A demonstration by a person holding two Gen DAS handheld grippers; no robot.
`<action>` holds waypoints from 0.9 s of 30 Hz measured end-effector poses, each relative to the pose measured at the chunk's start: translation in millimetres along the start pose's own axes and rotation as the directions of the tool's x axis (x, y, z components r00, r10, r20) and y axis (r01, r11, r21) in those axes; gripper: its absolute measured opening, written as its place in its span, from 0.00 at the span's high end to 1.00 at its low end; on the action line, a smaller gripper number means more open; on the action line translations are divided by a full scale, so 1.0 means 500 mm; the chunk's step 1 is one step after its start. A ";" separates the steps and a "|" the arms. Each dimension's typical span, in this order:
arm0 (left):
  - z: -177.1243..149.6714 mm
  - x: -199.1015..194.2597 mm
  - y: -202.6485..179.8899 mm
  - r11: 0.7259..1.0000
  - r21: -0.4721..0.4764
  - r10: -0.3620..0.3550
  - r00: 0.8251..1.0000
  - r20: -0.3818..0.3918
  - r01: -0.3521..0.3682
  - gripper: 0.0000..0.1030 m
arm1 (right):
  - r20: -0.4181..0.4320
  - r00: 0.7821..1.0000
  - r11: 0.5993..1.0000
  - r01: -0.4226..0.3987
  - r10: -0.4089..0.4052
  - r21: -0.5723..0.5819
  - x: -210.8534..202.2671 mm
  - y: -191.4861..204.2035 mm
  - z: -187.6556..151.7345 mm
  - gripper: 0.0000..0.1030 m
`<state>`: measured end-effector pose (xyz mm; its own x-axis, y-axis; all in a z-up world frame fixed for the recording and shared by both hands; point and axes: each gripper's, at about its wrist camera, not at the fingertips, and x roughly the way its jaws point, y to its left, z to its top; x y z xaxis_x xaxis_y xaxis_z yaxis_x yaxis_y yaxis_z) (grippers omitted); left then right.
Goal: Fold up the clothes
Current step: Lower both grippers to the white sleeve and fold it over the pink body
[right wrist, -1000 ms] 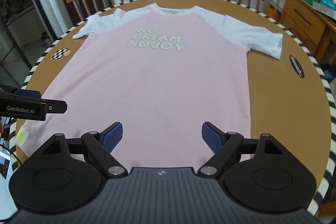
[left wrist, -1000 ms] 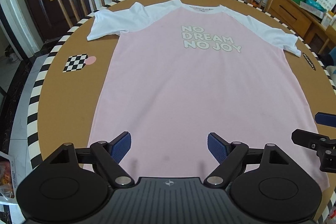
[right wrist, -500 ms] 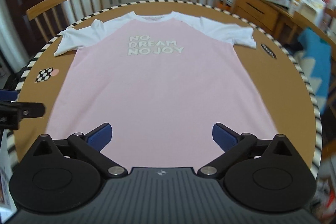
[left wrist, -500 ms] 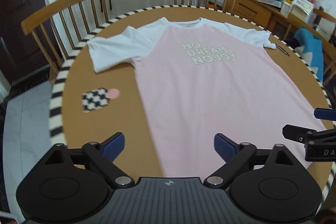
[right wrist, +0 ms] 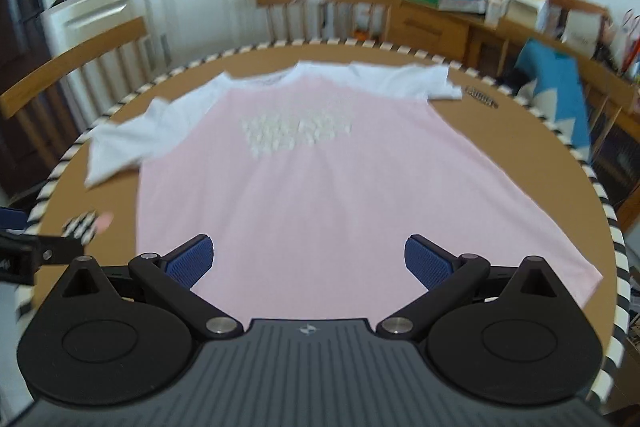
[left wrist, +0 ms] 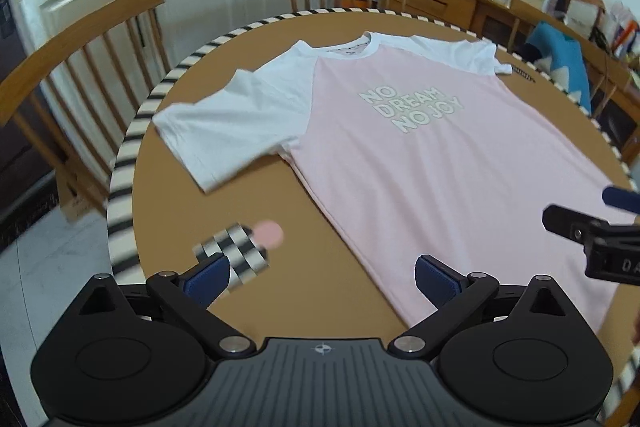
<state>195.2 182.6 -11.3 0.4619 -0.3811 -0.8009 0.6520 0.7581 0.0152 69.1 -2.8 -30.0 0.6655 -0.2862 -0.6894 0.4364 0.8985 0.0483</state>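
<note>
Pink cotton T-shirt (left wrist: 432, 163) with white sleeves lies flat, print up, across the round desk (left wrist: 224, 203); soft, light, floppy, so best pinched at hem corners or the near sleeve (left wrist: 236, 123); left tool (left wrist: 320, 275) opening over the shirt's edge, right tool (right wrist: 308, 259) spread wide, neither gripping anything

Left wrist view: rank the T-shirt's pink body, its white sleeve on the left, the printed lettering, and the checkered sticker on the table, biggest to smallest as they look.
1. pink body
2. white sleeve
3. printed lettering and checkered sticker: these look alike in size; the sticker is nearer the camera and partly hidden, so unranked.
</note>
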 end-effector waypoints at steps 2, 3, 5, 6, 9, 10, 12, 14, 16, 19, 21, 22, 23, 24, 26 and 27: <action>0.021 0.024 0.032 0.999 0.039 -0.009 1.000 -0.019 0.010 0.02 | -0.027 1.000 1.000 -0.012 0.012 0.023 0.037 0.034 0.010 0.01; 0.030 0.034 0.050 0.998 0.056 -0.026 0.999 -0.026 0.027 0.02 | -0.049 0.998 0.999 -0.025 0.027 0.046 0.051 0.054 0.014 0.01; 0.044 0.052 0.089 0.995 0.091 -0.049 0.998 -0.028 0.052 0.02 | -0.061 0.997 0.997 -0.052 0.056 0.063 0.070 0.097 0.023 0.05; 0.052 0.062 0.109 0.993 0.107 -0.050 0.998 -0.029 0.053 0.02 | -0.069 0.996 0.997 -0.051 0.054 0.056 0.080 0.120 0.030 0.06; 0.074 0.090 0.166 0.990 0.122 -0.062 0.998 -0.034 0.065 0.02 | -0.082 0.996 0.999 -0.038 0.040 0.025 0.097 0.181 0.053 0.17; 0.082 0.098 0.185 0.988 0.125 -0.082 0.996 -0.035 0.086 0.02 | -0.072 0.997 0.999 -0.037 0.038 0.027 0.099 0.197 0.059 0.19; 0.101 0.118 0.218 0.977 0.161 -0.138 0.990 -0.022 0.140 0.02 | -0.057 0.998 0.999 -0.018 0.020 0.047 0.105 0.223 0.065 0.26; 0.121 0.140 0.247 0.957 0.226 -0.187 0.982 -0.009 0.184 0.02 | -0.072 0.997 0.993 -0.012 0.021 0.119 0.123 0.245 0.069 0.43; 0.144 0.167 0.278 0.926 0.301 -0.237 0.972 -0.009 0.228 0.03 | -0.100 0.994 0.975 -0.018 0.041 0.221 0.143 0.265 0.069 0.54; 0.179 0.205 0.333 0.866 0.402 -0.321 0.947 -0.008 0.296 0.07 | -0.098 0.995 0.955 0.033 -0.004 0.294 0.155 0.318 0.070 0.54; 0.209 0.229 0.376 0.822 0.452 -0.383 0.924 -0.013 0.347 0.13 | -0.086 0.995 0.943 0.083 -0.058 0.322 0.159 0.360 0.075 0.53; 0.223 0.243 0.397 0.804 0.469 -0.405 0.914 -0.020 0.367 0.14 | -0.084 0.993 0.933 0.107 -0.083 0.343 0.160 0.381 0.076 0.53; 0.237 0.256 0.417 0.787 0.483 -0.425 0.905 -0.029 0.385 0.16 | -0.081 0.992 0.920 0.119 -0.095 0.373 0.165 0.400 0.077 0.53; 0.250 0.271 0.435 0.773 0.494 -0.435 0.899 -0.046 0.399 0.20 | -0.078 0.992 0.906 0.126 -0.103 0.405 0.171 0.418 0.078 0.54; 0.268 0.306 0.461 0.739 0.510 -0.451 0.886 -0.110 0.440 0.34 | -0.087 0.989 0.876 0.148 -0.122 0.459 0.187 0.450 0.078 0.58; 0.273 0.324 0.469 0.717 0.517 -0.463 0.874 -0.148 0.468 0.41 | -0.094 0.987 0.862 0.162 -0.133 0.481 0.197 0.465 0.077 0.60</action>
<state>505.1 226.6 -55.6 0.0127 -0.6063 -0.7951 0.9944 0.0914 -0.0539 259.2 165.1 -58.8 0.5419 -0.3707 -0.7542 0.7751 0.5675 0.2779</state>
